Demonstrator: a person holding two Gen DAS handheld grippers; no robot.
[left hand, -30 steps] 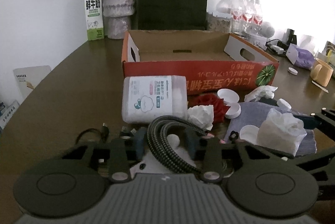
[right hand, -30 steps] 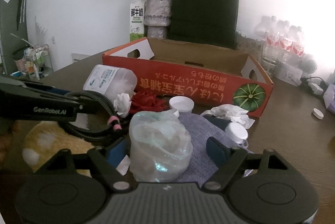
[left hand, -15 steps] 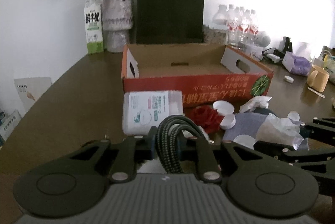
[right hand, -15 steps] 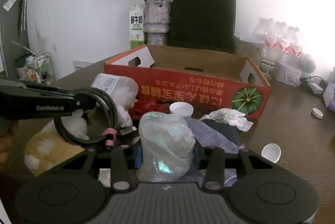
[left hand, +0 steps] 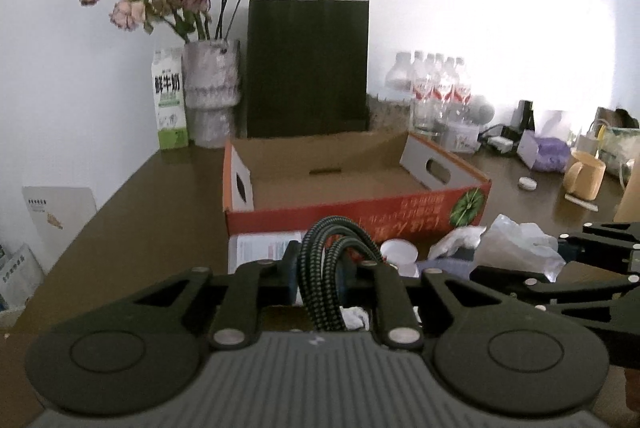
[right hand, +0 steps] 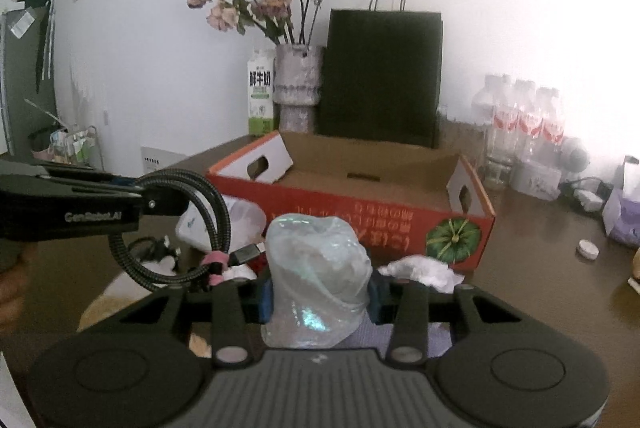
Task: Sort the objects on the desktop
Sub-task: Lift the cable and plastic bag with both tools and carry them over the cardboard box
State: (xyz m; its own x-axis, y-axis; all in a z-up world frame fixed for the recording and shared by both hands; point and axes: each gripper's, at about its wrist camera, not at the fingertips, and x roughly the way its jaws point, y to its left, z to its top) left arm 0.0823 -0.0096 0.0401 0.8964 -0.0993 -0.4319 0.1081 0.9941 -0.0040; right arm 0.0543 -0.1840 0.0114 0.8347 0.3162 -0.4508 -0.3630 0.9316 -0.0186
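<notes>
My left gripper (left hand: 320, 270) is shut on a coiled black braided cable (left hand: 334, 248), held above the table just in front of the red cardboard box (left hand: 360, 218). The right wrist view shows that cable (right hand: 202, 212) hanging from the left gripper (right hand: 150, 194), tied with a pink band. My right gripper (right hand: 318, 294) is shut on a crumpled clear plastic bag (right hand: 316, 260), also lifted. In the left wrist view the bag (left hand: 516, 246) and right gripper (left hand: 560, 262) are at the right. The box (right hand: 340, 202) is open-topped and empty.
Behind the box stand a black paper bag (left hand: 306, 68), a vase of dried flowers (left hand: 210, 94), a milk carton (left hand: 170, 100) and water bottles (left hand: 436, 88). A yellow mug (left hand: 584, 174) sits at the right. Crumpled tissue (right hand: 420, 268), a wipes pack (left hand: 264, 248) and white caps lie before the box.
The right jaws closed onto the plastic bag and the left jaws tightened on the cable. Both grippers then rose with their loads, so the box now sits lower in view.
</notes>
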